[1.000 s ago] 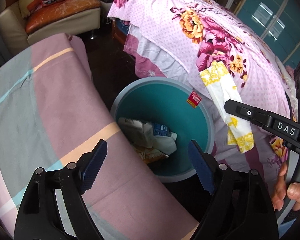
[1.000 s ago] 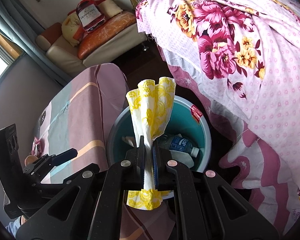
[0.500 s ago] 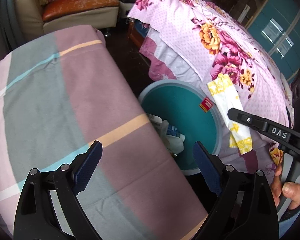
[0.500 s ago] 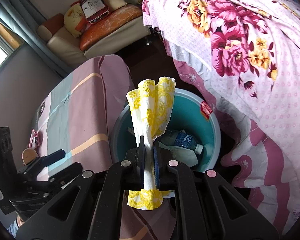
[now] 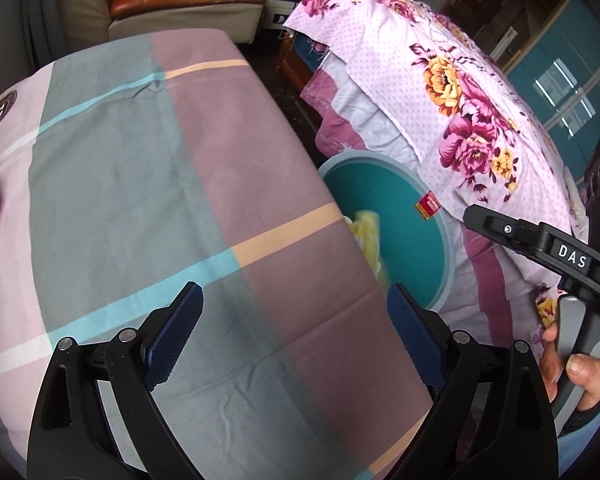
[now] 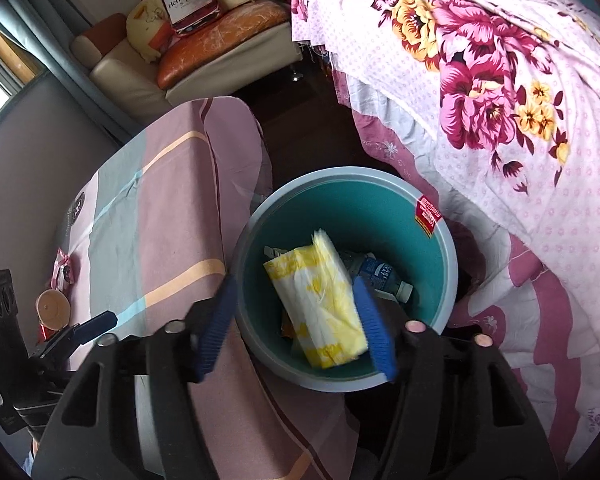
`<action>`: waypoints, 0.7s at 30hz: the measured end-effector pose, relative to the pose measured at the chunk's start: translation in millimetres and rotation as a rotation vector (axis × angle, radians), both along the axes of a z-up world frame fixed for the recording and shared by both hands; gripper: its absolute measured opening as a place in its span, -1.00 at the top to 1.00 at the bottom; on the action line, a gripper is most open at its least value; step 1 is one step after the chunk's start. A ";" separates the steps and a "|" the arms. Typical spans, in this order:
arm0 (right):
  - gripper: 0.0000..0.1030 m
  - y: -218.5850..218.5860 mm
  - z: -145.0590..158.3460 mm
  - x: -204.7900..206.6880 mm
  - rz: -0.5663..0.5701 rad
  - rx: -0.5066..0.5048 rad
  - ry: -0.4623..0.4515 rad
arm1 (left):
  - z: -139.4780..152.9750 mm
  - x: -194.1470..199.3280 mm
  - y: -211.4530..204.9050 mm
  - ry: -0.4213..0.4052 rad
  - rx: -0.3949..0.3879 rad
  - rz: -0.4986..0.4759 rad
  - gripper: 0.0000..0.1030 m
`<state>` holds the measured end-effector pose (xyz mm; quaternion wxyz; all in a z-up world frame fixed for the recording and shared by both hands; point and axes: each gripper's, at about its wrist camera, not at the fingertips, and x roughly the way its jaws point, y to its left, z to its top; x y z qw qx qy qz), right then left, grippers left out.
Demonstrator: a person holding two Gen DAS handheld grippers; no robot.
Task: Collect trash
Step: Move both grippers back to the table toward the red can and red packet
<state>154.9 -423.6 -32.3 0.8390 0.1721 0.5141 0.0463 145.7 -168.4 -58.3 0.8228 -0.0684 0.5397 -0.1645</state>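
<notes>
A teal bin (image 6: 440, 256) stands on the floor between the table and the bed; it also shows in the left wrist view (image 5: 444, 248). A yellow-and-white wrapper (image 6: 320, 300) is in the bin, on top of a plastic bottle (image 6: 384, 278) and other trash; a blurred yellow bit of it shows in the left wrist view (image 5: 368, 236). My right gripper (image 6: 296, 324) is open and empty just above the bin. My left gripper (image 5: 292, 340) is open and empty over the table's checked cloth (image 5: 160, 184). The right gripper's arm (image 5: 540, 248) shows at the right of the left wrist view.
A bed with a floral pink cover (image 6: 500, 72) flanks the bin on the right. A sofa with cushions (image 6: 204, 52) stands behind. On the table's left end lie a pink wrapper (image 6: 64, 272) and a small round cup (image 6: 52, 310).
My right gripper opened and let go of the yellow wrapper, which dropped into the bin. My left gripper swung left from over the bin to over the table.
</notes>
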 end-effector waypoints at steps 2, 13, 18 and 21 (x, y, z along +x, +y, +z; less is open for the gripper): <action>-0.35 2.9 2.5 -0.9 0.003 -0.001 0.004 | 1.1 -2.7 5.5 -0.002 -0.004 0.007 -0.81; -0.39 53.4 22.0 -4.9 0.113 -0.032 -0.015 | 16.4 -30.2 64.3 -0.032 -0.009 0.097 -0.81; -0.41 95.2 35.0 -8.3 0.210 -0.062 -0.031 | 25.8 -48.3 106.5 -0.049 0.000 0.154 -0.81; -0.42 123.5 42.8 -10.2 0.271 -0.071 -0.034 | 32.3 -60.6 133.6 -0.062 -0.002 0.192 -0.81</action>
